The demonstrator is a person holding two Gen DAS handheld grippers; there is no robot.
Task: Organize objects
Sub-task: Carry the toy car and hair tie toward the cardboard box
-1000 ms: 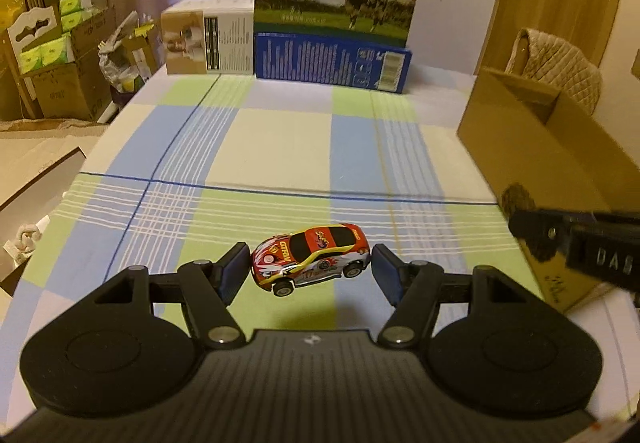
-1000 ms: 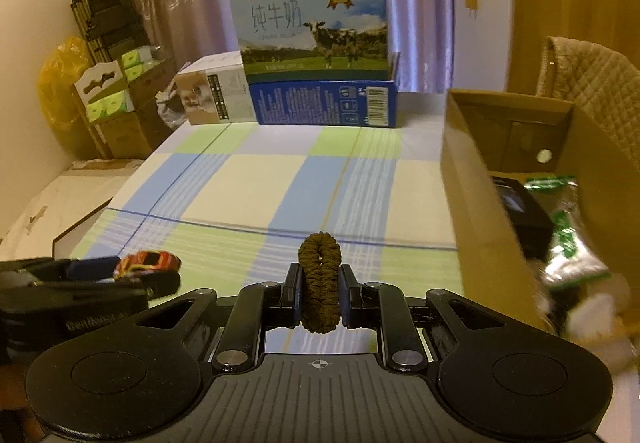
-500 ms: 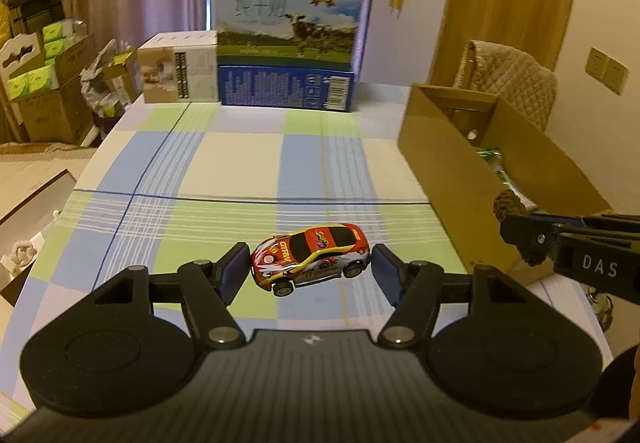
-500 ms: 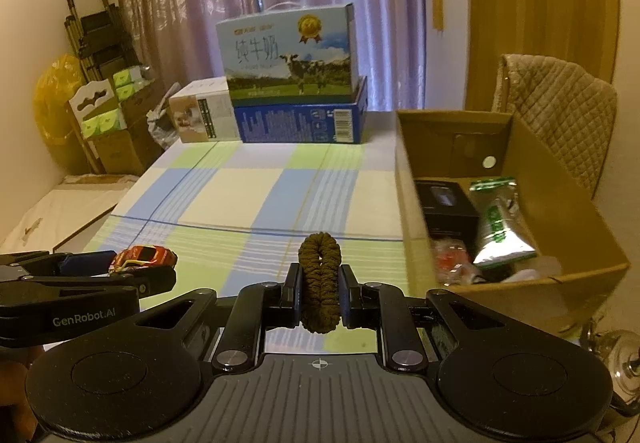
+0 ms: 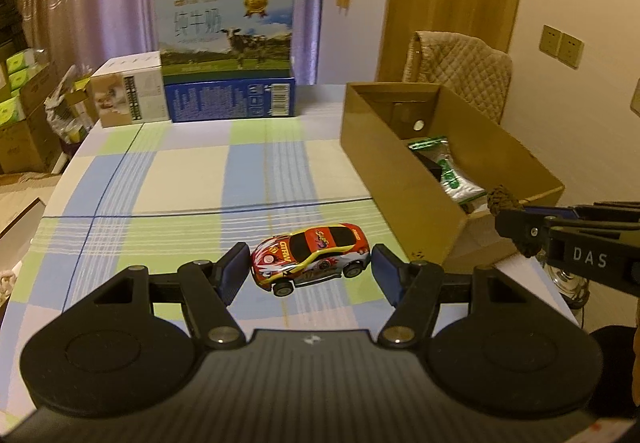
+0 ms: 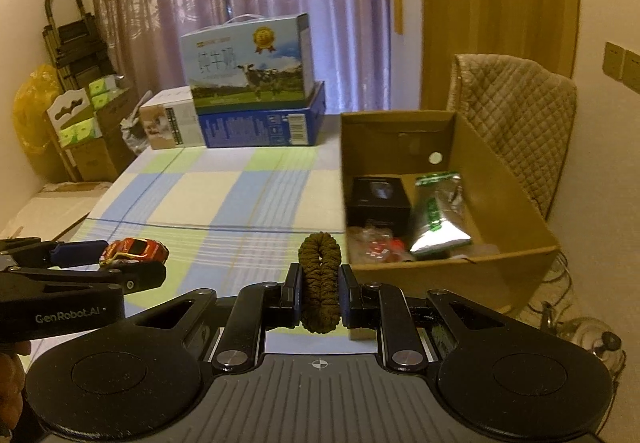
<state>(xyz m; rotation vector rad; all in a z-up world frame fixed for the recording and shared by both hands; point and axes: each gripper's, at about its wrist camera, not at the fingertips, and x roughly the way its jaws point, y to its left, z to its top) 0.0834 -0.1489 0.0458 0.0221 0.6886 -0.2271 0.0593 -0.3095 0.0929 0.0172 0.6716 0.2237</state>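
A small red and yellow toy car (image 5: 312, 259) hangs above the checked tablecloth (image 5: 184, 171), pinched front to back between the blue pads of my left gripper (image 5: 308, 269). The right wrist view shows the same car (image 6: 134, 249) at the left. My right gripper (image 6: 320, 287) is shut on a brown braided hair tie (image 6: 320, 279), held upright just left of the near corner of an open cardboard box (image 6: 516, 183). Inside the box lie a black box (image 6: 378, 199), a silver-green packet (image 6: 438, 215) and a red-and-clear item (image 6: 374, 243).
At the table's far end a milk carton (image 5: 226, 31) is stacked on a blue box (image 5: 232, 99), with a white box (image 5: 126, 91) beside them. A quilted chair (image 6: 516, 111) stands behind the cardboard box. Stacked boxes (image 6: 84, 131) line the left floor; glassware (image 6: 592, 335) sits low right.
Both grippers have risen and shifted toward the cardboard box with their loads. The box's inside has come into view. The car and the hair tie have stayed fixed between the fingers.
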